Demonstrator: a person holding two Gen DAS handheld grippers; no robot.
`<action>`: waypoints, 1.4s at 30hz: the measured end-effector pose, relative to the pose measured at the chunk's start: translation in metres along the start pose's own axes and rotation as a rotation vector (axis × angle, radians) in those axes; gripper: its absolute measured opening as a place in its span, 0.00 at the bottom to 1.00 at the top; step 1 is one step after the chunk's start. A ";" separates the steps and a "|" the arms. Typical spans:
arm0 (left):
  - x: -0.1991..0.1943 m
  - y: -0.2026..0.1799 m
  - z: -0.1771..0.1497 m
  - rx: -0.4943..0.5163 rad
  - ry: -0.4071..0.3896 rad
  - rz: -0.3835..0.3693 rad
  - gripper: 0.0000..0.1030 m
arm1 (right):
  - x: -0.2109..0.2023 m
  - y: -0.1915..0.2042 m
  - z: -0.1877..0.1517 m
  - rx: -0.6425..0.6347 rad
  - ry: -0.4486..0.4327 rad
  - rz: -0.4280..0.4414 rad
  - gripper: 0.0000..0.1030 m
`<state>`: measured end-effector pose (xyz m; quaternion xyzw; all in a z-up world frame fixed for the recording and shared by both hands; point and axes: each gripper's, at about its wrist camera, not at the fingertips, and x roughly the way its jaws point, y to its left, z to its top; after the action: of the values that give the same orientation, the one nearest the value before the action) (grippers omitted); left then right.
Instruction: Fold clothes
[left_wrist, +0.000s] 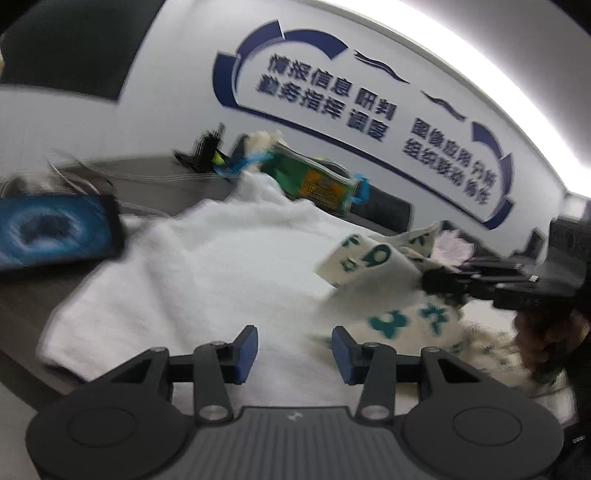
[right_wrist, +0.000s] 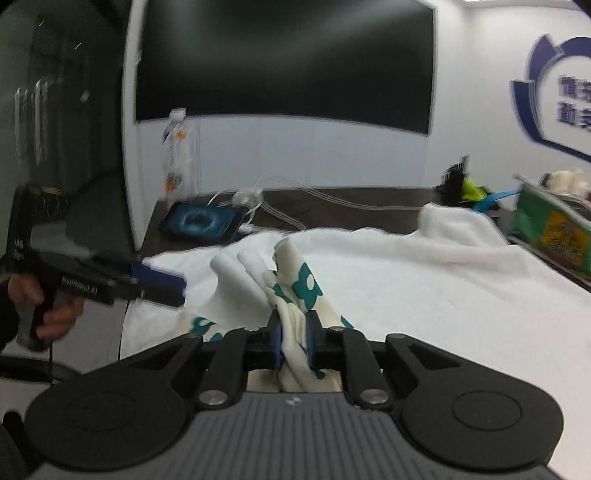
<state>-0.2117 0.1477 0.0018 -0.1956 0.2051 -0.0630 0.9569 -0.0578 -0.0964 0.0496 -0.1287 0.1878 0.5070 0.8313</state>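
A cream garment with teal flower print (right_wrist: 295, 291) is bunched between the blue pads of my right gripper (right_wrist: 293, 332), which is shut on it and holds it above the white towel (right_wrist: 424, 280). In the left wrist view the same garment (left_wrist: 373, 266) hangs from the right gripper (left_wrist: 439, 282) at the right, and more of it lies on the towel (left_wrist: 207, 273) below. My left gripper (left_wrist: 293, 354) stands open over the towel with nothing between its fingers. It also shows at the left of the right wrist view (right_wrist: 166, 282), held by a hand (right_wrist: 55, 317).
A tablet with a blue screen (left_wrist: 51, 232) lies at the left with white cables (right_wrist: 280, 206) behind it. A green packet (left_wrist: 314, 177), a black stand (left_wrist: 205, 151) and fluffy items sit at the table's back. A water bottle (right_wrist: 177, 158) stands by the wall.
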 end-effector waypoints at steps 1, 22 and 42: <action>0.005 -0.005 0.000 -0.018 0.008 -0.040 0.43 | -0.004 0.000 -0.001 0.014 -0.013 -0.008 0.11; 0.072 -0.170 -0.010 0.215 -0.015 -0.609 0.44 | -0.215 -0.012 -0.135 0.684 -0.300 -0.594 0.46; 0.071 -0.139 -0.017 0.380 0.006 -0.294 0.56 | -0.180 0.032 -0.118 0.262 -0.054 -0.340 0.58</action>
<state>-0.1597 0.0000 0.0175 -0.0397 0.1616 -0.2398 0.9564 -0.1823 -0.2726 0.0224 -0.0356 0.2052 0.3341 0.9192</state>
